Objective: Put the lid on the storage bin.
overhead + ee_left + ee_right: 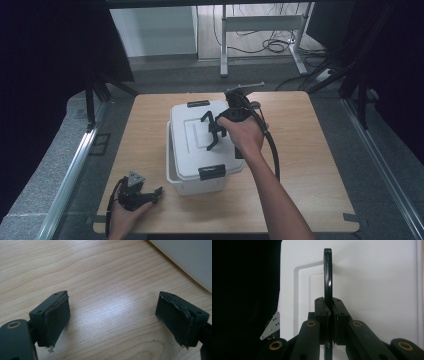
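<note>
The white box (pixel 200 150) sits mid-table (pixel 310 165) with its lid (pixel 192 140) tilted up (black handle (pixel 328 275) raised). Your right gripper (pixel 329 315) is clamped on that handle; your left gripper (pixel 112 320) rests wide apart on the wood just beside the box.

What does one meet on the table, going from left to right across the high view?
Left tool → white box → black handle on its lid → right tool, shut on that handle.
</note>
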{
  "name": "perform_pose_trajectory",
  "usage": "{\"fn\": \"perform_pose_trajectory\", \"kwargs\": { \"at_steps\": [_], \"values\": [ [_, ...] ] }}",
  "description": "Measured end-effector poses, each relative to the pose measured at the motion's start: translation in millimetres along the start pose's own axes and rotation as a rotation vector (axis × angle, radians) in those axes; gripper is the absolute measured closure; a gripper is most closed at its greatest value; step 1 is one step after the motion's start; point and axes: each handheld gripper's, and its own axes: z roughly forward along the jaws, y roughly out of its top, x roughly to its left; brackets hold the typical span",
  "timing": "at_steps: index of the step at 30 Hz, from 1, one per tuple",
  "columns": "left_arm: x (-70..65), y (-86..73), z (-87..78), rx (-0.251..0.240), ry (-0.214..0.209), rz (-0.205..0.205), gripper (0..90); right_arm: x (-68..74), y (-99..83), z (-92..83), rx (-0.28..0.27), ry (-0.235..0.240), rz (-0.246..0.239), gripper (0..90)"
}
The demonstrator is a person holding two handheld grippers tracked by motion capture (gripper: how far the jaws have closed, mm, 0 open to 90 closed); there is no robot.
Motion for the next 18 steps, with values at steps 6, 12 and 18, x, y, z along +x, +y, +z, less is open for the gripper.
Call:
{"fn": "perform_pose_trajectory", "kwargs": {
  "at_steps": [6, 12, 18],
  "values": [
    [0.0, 0.0, 0.0, 0.000, 0.000, 0.000, 12.2, 5.7, 1.3, 5.1, 0.015, -0.009, -0.001, 84.6],
    [0.0, 0.0, 0.0, 0.000, 0.000, 0.000, 12.2, 7.0, 1.5, 10.2, 0.022, -0.028, 0.011, 84.6],
    [0.0, 0.0, 0.1, -0.002, 0.000, 0.000, 12.2, 8.4, 2.9, 21.0, 0.031, -0.040, 0.028, 84.7]
  ]
}}
